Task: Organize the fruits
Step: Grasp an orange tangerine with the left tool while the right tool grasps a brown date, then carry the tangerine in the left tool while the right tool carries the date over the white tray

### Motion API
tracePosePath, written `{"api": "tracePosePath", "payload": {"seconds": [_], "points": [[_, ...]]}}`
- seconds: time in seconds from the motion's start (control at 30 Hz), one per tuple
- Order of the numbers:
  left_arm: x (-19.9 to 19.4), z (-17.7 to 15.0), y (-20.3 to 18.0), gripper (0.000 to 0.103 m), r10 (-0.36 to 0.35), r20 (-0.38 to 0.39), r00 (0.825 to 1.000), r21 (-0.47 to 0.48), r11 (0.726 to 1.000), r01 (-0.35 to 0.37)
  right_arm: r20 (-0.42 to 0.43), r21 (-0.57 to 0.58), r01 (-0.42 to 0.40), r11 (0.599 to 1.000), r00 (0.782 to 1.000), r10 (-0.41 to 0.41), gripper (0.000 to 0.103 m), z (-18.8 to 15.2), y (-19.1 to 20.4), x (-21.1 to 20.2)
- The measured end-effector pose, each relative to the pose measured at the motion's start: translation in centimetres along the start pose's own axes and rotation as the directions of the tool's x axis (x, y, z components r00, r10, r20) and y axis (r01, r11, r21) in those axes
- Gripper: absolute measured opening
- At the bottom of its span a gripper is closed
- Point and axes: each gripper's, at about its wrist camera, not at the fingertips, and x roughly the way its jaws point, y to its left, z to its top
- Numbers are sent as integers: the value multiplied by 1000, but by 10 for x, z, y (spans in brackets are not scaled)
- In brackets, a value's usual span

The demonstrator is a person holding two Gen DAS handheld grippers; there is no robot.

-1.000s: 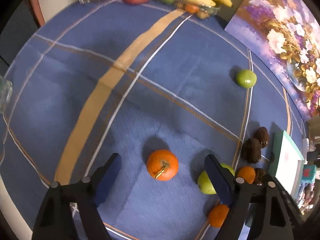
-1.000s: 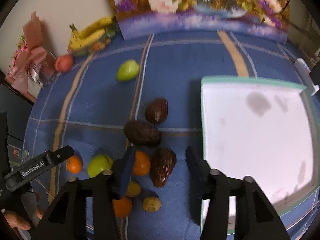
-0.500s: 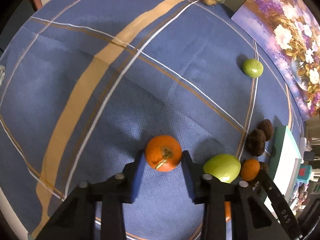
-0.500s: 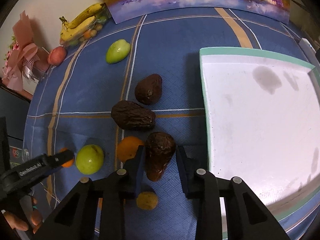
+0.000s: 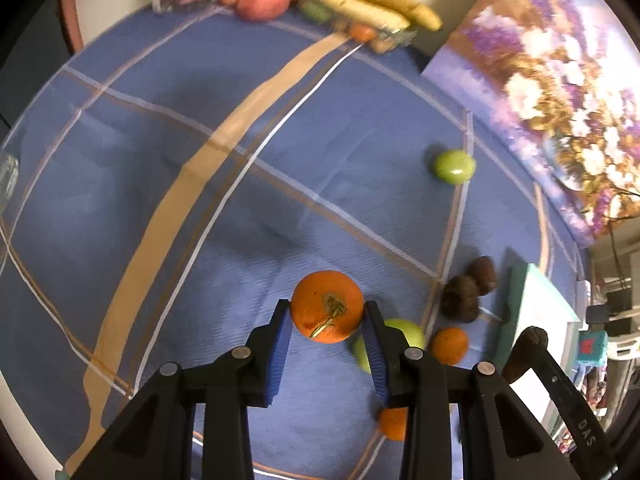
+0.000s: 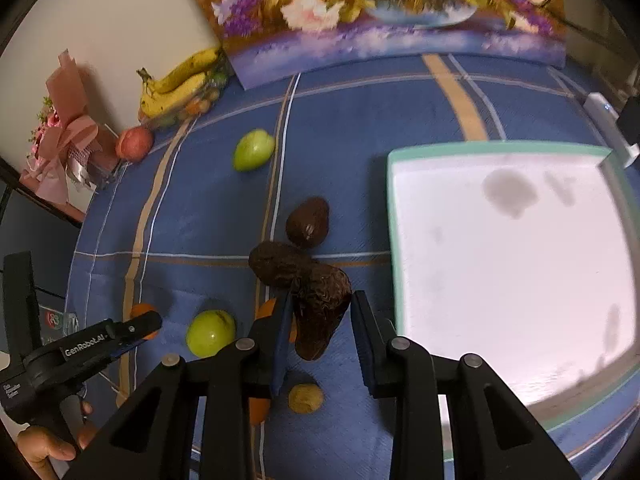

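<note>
A: What do the left tongs [image 5: 327,322] have?
B: An orange [image 5: 327,306], pinched just above the near counter [image 5: 168,184].
A: And the right tongs [image 6: 320,322]?
B: Pinching a dark avocado [image 6: 320,312] — just left of the white tray [image 6: 504,260].

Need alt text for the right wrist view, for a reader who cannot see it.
The right tool grips a dark brown avocado above a blue plaid tablecloth, beside an empty white tray with a green rim. Two more avocados, green apples, oranges and bananas lie around it.
</note>
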Motion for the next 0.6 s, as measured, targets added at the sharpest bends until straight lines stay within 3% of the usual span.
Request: {"api": "tracePosePath", "payload": {"seconds": [0.2,0.6], "points": [[-21,-5,-33,38,-45,47,998,89,995,41,53,2,39,999,998,-39,31,8,-10,-21],[-9,-26,-124,38,-121,4,993,286,951,115,100,68,186,980,976,-192,31,19,-67,-55]]}}
